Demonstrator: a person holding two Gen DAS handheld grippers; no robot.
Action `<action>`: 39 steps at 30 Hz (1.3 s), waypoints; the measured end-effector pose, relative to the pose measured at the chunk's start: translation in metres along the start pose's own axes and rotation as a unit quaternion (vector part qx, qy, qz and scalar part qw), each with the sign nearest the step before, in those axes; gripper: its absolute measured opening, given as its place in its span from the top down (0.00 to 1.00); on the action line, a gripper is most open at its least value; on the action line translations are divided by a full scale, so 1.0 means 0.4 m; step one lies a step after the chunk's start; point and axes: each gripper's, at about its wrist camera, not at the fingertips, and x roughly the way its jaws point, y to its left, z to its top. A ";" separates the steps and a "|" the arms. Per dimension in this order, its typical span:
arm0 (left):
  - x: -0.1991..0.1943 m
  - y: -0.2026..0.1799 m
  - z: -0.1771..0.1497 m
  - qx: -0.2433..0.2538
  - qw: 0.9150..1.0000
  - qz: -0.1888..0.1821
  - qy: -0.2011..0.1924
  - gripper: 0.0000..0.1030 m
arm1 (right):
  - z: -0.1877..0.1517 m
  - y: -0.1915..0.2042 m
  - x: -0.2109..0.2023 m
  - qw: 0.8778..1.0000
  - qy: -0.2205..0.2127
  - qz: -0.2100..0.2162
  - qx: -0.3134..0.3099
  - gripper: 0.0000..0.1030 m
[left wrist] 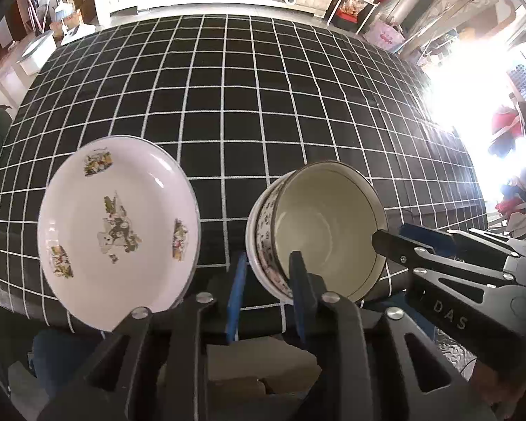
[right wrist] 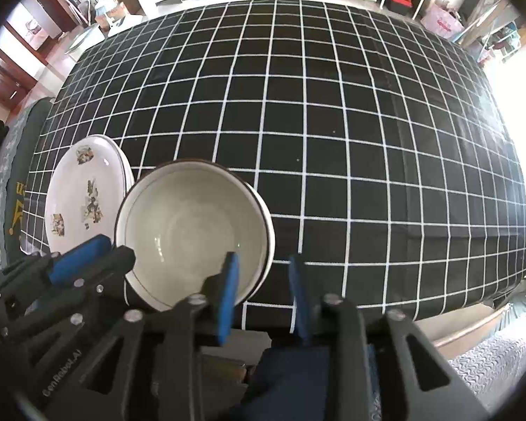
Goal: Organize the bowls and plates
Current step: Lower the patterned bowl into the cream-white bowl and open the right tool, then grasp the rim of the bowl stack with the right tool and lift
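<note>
The bowls sit stacked at the near edge of the table, one inside another. They look hard, smooth and easy to break, so they may slip. The rim is the best place to hold them.

The left gripper is spread open, with the bowls' near-left rim between its fingers but not pinched. The right gripper is spread open too, with the near-right rim between its fingers.

To the left, just beside the bowls, lies a white plate with small pictures. Another plate seems to lie under it. It looks thin and breakable. The table has a black cloth with white squares.
</note>
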 end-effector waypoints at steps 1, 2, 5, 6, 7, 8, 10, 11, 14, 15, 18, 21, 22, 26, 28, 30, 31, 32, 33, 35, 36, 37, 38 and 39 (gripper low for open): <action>-0.008 0.002 -0.003 0.002 1.000 0.001 -0.003 0.72 | -0.002 -0.002 -0.008 1.000 -0.007 0.002 -0.001 0.50; -0.016 0.004 -0.006 0.007 1.000 0.002 -0.007 0.69 | -0.004 -0.006 -0.015 1.000 -0.013 0.001 0.000 0.47; -0.041 0.009 -0.017 0.016 1.000 0.001 -0.018 0.64 | -0.016 -0.020 -0.037 0.999 -0.027 0.013 0.015 0.40; -0.048 0.013 -0.021 0.017 1.000 -0.002 -0.019 0.63 | -0.020 -0.023 -0.043 0.999 -0.028 0.021 0.019 0.40; -0.054 0.017 -0.024 0.016 1.000 -0.006 -0.020 0.61 | -0.025 -0.028 -0.049 0.999 -0.029 0.030 0.025 0.40; -0.061 0.021 -0.026 0.014 1.000 -0.009 -0.022 0.57 | -0.029 -0.032 -0.055 0.998 -0.031 0.036 0.029 0.39; -0.077 0.027 -0.034 0.006 0.999 -0.014 -0.030 0.52 | -0.041 -0.041 -0.067 0.997 -0.040 0.047 0.037 0.31; -0.084 0.025 -0.041 0.005 0.999 -0.015 -0.033 0.48 | -0.046 -0.045 -0.074 0.997 -0.047 0.049 0.042 0.29; -0.103 0.014 -0.057 0.012 0.999 -0.022 -0.042 0.46 | -0.060 -0.057 -0.088 0.995 -0.066 0.047 0.057 0.27; -0.106 0.012 -0.060 0.012 0.999 -0.026 -0.043 0.44 | -0.065 -0.060 -0.090 0.994 -0.071 0.050 0.062 0.26; -0.111 0.009 -0.072 0.009 0.998 -0.044 -0.047 0.42 | -0.084 -0.078 -0.090 0.990 -0.079 0.073 0.095 0.22; -0.119 0.009 -0.085 0.014 0.997 -0.054 -0.056 0.42 | -0.109 -0.103 -0.087 0.983 -0.088 0.095 0.131 0.20; -0.120 0.011 -0.088 0.015 0.997 -0.054 -0.058 0.42 | -0.118 -0.109 -0.086 0.981 -0.093 0.097 0.138 0.20; -0.114 0.030 -0.083 0.003 0.996 -0.062 -0.061 0.42 | -0.126 -0.117 -0.077 0.978 -0.098 0.103 0.151 0.20; -0.099 0.035 -0.075 -0.003 0.996 -0.074 -0.052 0.42 | -0.127 -0.119 -0.070 0.977 -0.096 0.109 0.156 0.20; -0.079 0.031 -0.069 0.003 0.996 -0.085 -0.036 0.42 | -0.121 -0.119 -0.060 0.977 -0.090 0.115 0.154 0.20; -0.068 0.029 -0.065 0.006 0.995 -0.092 -0.028 0.42 | -0.116 -0.120 -0.053 0.978 -0.084 0.119 0.151 0.20; -0.057 0.028 -0.061 0.007 0.995 -0.099 -0.023 0.42 | -0.113 -0.121 -0.045 0.978 -0.079 0.123 0.150 0.20; -0.049 0.026 -0.057 0.010 0.994 -0.106 -0.020 0.42 | -0.110 -0.122 -0.036 0.978 -0.076 0.124 0.152 0.20; -0.034 0.021 -0.044 0.021 0.994 -0.110 -0.020 0.42 | -0.101 -0.127 -0.022 0.977 -0.071 0.127 0.155 0.20; -0.027 0.019 -0.037 0.025 0.993 -0.109 -0.021 0.42 | -0.097 -0.127 -0.015 0.977 -0.067 0.128 0.155 0.20; -0.019 0.020 -0.030 0.028 0.993 -0.111 -0.021 0.42 | -0.089 -0.125 -0.003 0.978 -0.061 0.130 0.154 0.20; -0.009 0.021 -0.023 0.029 0.993 -0.113 -0.017 0.42 | -0.084 -0.125 0.005 0.978 -0.058 0.131 0.153 0.20; 0.006 0.025 -0.017 0.028 0.993 -0.113 -0.009 0.42 | -0.079 -0.126 0.014 0.978 -0.054 0.132 0.153 0.20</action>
